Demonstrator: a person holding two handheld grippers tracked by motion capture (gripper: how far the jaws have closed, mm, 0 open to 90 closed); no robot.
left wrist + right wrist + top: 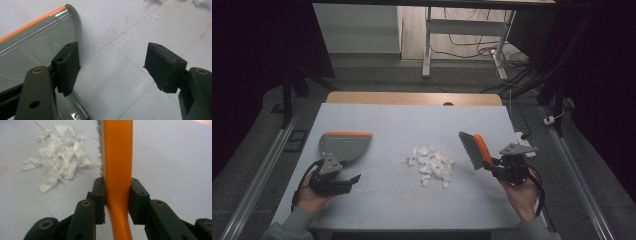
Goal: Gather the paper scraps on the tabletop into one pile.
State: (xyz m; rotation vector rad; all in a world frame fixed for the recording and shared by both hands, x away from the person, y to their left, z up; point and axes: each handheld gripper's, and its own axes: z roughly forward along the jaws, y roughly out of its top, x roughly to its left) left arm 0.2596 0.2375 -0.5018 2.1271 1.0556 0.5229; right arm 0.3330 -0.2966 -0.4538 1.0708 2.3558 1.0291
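The right gripper [493, 166] was seen clamped on the orange handle of a hand brush [117, 167], its two black jaws pressed flat against either side of the handle in the right gripper view. The brush was carried above the table [382, 120], with the grey bristles [469, 149] turned toward the middle of the table and the orange back facing away from it. In the right gripper view the bristles were made out only as a thin grey fringe along the left edge of the handle. Just to the left of the bristles, a heap of torn white paper scraps [431, 165] was found lying on the pale tabletop; the brush and the heap were near each other but apart.

The left gripper [355, 178] was held low over the table at the near left, its jaws standing wide apart with nothing between them except bare tabletop, as was shown in the left gripper view. A grey dustpan [343, 146] with an orange strip along its far edge was lying flat just beyond that gripper. In the left gripper view the dustpan [32, 50] was seen behind and beside one jaw; whether that jaw touched it could not be told. The dustpan and the scraps were well apart, with bare table between them. Faint red marks [117, 27] were noted on the tabletop.
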